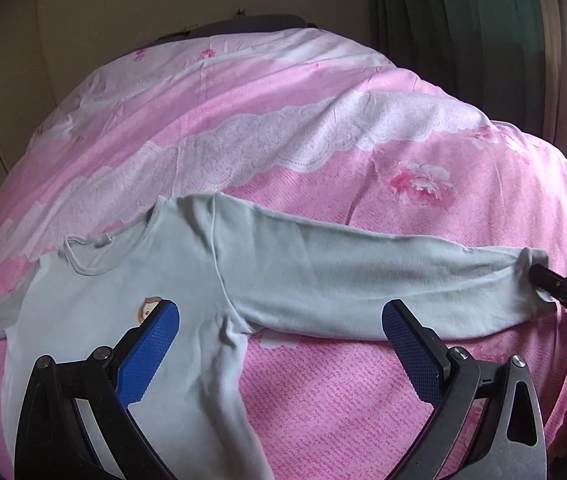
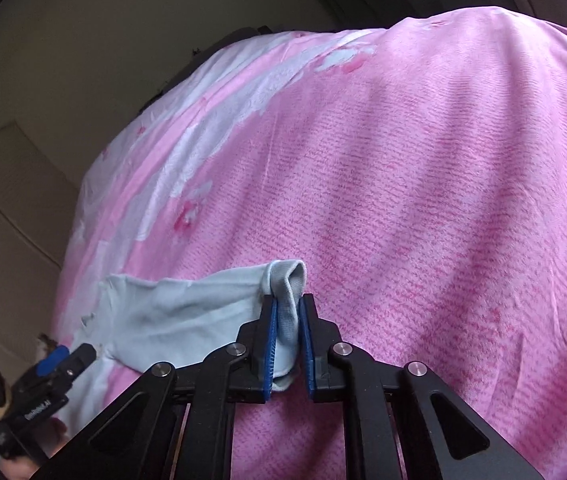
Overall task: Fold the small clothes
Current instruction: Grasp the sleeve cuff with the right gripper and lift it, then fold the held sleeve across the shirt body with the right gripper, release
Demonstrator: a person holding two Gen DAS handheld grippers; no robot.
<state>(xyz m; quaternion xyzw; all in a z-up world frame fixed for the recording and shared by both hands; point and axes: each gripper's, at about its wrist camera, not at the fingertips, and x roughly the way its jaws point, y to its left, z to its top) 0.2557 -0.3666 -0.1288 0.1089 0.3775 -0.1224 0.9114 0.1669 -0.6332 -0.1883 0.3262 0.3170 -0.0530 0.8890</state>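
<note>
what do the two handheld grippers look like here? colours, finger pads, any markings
Both match: black linkage arms with round silver pivot pins and flat blue fingers with a cross-hatched grip texture. On the left gripper one outer link looks grey in the light. It also shows from the side in the right wrist view, with small white lettering on its black body that is too blurred to read. The right gripper looks all black. No cables visible.

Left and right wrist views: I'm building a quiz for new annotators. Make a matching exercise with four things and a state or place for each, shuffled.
Things:
1. left gripper
2. right gripper
3. sleeve cuff
4. bedspread

States:
A. pink, with flowers and lace print
B. pinched between blue pads
C. open above the shirt's armpit
D. shut on cloth

Pairs: 1-C, 2-D, 3-B, 4-A
</note>
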